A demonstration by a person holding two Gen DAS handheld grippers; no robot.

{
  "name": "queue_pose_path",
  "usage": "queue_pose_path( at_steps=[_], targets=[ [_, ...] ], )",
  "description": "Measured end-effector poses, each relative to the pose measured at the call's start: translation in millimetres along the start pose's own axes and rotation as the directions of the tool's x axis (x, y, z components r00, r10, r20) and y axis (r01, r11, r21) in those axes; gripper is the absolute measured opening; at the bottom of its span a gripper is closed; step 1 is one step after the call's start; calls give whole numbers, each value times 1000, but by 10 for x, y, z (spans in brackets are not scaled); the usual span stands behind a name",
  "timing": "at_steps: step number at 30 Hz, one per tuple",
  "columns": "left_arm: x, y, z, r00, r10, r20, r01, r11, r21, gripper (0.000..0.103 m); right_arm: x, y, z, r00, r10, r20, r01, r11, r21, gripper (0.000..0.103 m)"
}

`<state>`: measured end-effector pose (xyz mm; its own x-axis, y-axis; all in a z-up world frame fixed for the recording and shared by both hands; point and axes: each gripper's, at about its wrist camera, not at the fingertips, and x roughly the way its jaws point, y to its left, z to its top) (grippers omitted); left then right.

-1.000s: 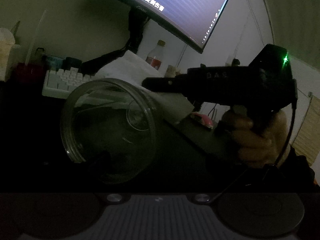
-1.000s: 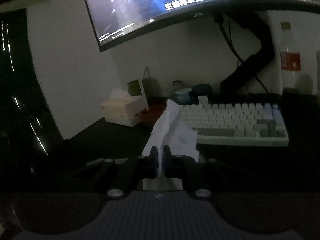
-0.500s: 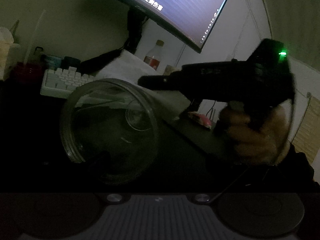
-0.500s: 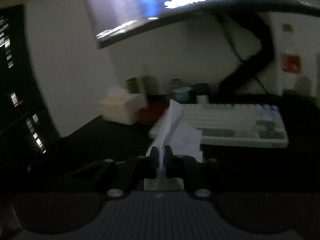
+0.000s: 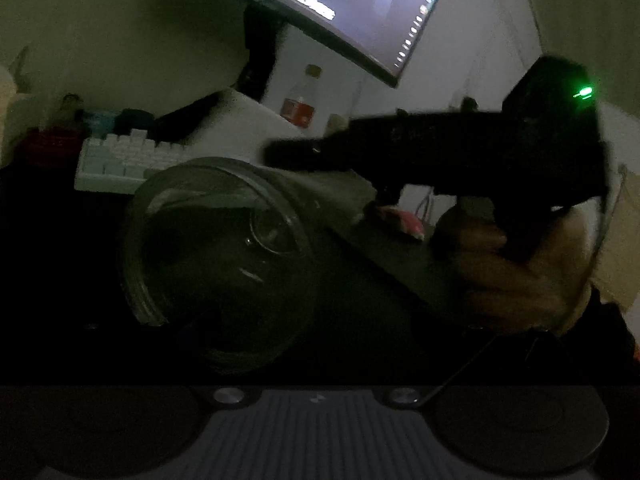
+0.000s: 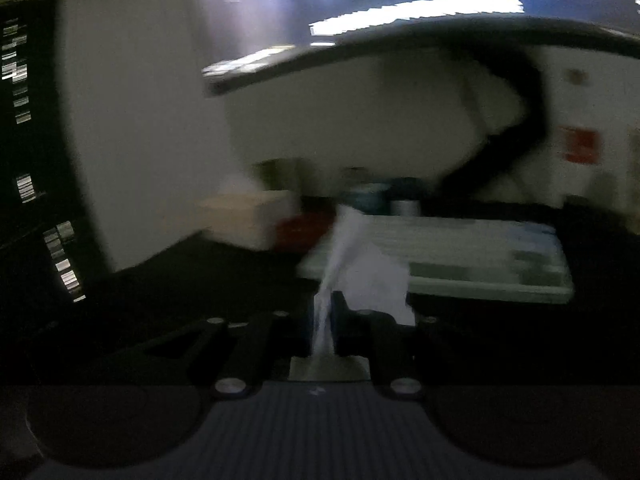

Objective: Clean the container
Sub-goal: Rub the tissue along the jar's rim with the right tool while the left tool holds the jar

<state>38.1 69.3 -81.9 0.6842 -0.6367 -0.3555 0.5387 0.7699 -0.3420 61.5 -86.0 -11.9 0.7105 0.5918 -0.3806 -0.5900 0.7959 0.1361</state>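
Note:
A clear round glass container (image 5: 224, 256) lies on its side in my left gripper (image 5: 224, 320), its open mouth facing up and left. The left fingers are lost in the dark around it. My right gripper (image 6: 323, 312) is shut on a white paper tissue (image 6: 360, 272) that sticks out forward. In the left wrist view the right gripper (image 5: 280, 150) comes in from the right, just above the container's rim, with the tissue (image 5: 240, 124) beyond its tip. The right wrist view is motion-blurred.
A white keyboard (image 6: 460, 260) lies on the dark desk under a curved monitor (image 5: 340, 0). A tissue box (image 6: 248, 216), cups (image 6: 368, 196) and a cola bottle (image 5: 300, 100) stand at the back by the wall.
The right gripper with the tissue has swung left across the container's rim. The container has stayed in the left gripper.

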Motion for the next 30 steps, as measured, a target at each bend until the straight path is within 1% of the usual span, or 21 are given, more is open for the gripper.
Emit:
queue_pose_path(
  at_steps=[2, 3, 4, 6, 8, 10, 12, 13, 14, 16, 17, 18, 19, 20, 23, 25, 26, 27, 28, 29, 30],
  targets=[
    [5, -7, -11, 1000, -1, 4, 2, 1000, -5, 103, -41, 55, -21, 999, 40, 0, -40, 999, -14, 13],
    [7, 5, -13, 1000, -16, 10, 16, 1000, -23, 103, -53, 33, -23, 999, 41, 1, -41, 999, -4, 12],
    [9, 20, -14, 999, -33, 16, 34, 998, -44, 103, -53, -9, -24, 1000, 28, 3, -28, 1000, 6, 12],
    [23, 75, -27, 996, -72, 42, 76, 991, -106, 103, -44, -95, -18, 999, -35, 9, 35, 999, 26, 12],
    [37, 121, -40, 993, -100, 65, 109, 983, -149, 103, -65, -182, -41, 999, -46, 20, 44, 996, 72, 12],
    [44, 111, -36, 994, -94, 63, 102, 984, -145, 103, -111, -234, -80, 999, -34, 38, 29, 994, 110, 9],
    [48, 85, -27, 995, -74, 62, 81, 989, -127, 102, -160, -241, -126, 997, -52, 61, 44, 991, 123, 7],
    [53, 70, -27, 996, -60, 65, 68, 990, -120, 94, -183, -244, -147, 995, -75, 72, 66, 989, 132, 5],
    [60, 56, -29, 997, -47, 68, 55, 992, -113, 71, -206, -238, -172, 990, -110, 82, 98, 985, 140, 5],
    [105, 40, -59, 997, -12, 82, 25, 988, -154, 40, -237, -242, -205, 984, -148, 97, 134, 981, 143, 4],
    [137, 28, -72, 996, -16, 85, 30, 985, -170, 34, -244, -250, -214, 984, -148, 99, 133, 981, 142, 4],
    [154, -5, -76, 996, -19, 89, 33, 987, -160, 31, -255, -257, -219, 985, -139, 99, 125, 982, 142, 4],
    [166, -44, -77, 995, -22, 94, 35, 989, -144, 17, -284, -261, -220, 986, -131, 99, 116, 983, 140, 4],
    [165, -95, -71, 996, -28, 89, 39, 992, -121, 16, -321, -263, -217, 988, -122, 98, 109, 985, 136, 4],
    [136, -161, -36, 991, -103, 86, 113, 987, -114, 13, -429, -287, -230, 993, -80, 91, 67, 988, 138, 5],
    [97, -184, -30, 978, -181, 99, 193, 974, -120, 11, -501, -296, -250, 994, -67, 90, 53, 987, 150, 5],
    [81, -180, -25, 966, -233, 107, 246, 961, -130, 10, -548, -294, -265, 994, -62, 95, 47, 987, 153, 5],
    [65, -162, -14, 948, -296, 117, 311, 939, -147, 10, -605, -289, -284, 993, -58, 103, 41, 987, 158, 5],
    [57, -148, -5, 933, -339, 122, 356, 920, -163, 10, -655, -281, -302, 992, -55, 112, 36, 985, 166, 6],
    [50, -135, 4, 917, -377, 127, 395, 901, -177, 10, -702, -273, -318, 991, -53, 122, 31, 984, 177, 6],
    [45, -129, 8, 910, -393, 132, 412, 893, -183, 10, -743, -266, -336, 990, -50, 131, 24, 982, 188, 6]
  ],
)
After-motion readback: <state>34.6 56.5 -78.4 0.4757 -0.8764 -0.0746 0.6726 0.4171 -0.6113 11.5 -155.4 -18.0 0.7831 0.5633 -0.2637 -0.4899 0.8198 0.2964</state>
